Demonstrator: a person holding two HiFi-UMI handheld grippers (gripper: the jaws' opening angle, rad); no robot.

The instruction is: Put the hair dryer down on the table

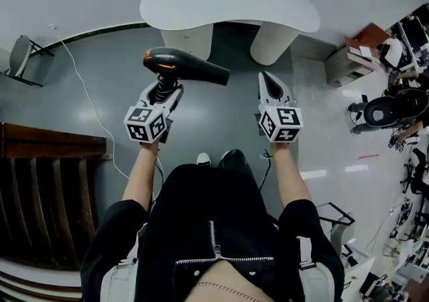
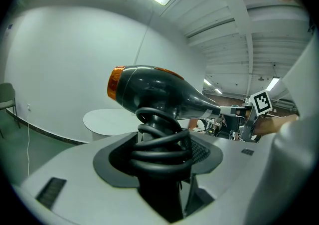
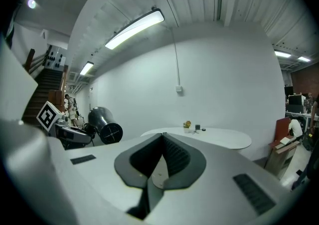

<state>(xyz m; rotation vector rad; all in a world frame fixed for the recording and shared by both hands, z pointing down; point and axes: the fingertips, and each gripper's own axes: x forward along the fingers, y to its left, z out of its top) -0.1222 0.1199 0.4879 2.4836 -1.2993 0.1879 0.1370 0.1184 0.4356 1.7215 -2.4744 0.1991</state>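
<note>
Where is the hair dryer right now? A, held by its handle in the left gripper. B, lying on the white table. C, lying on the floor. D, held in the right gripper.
A: the left gripper is clamped on the cord-wrapped handle of the hair dryer, which is in the air short of the white table, while the right gripper holds nothing.
</note>
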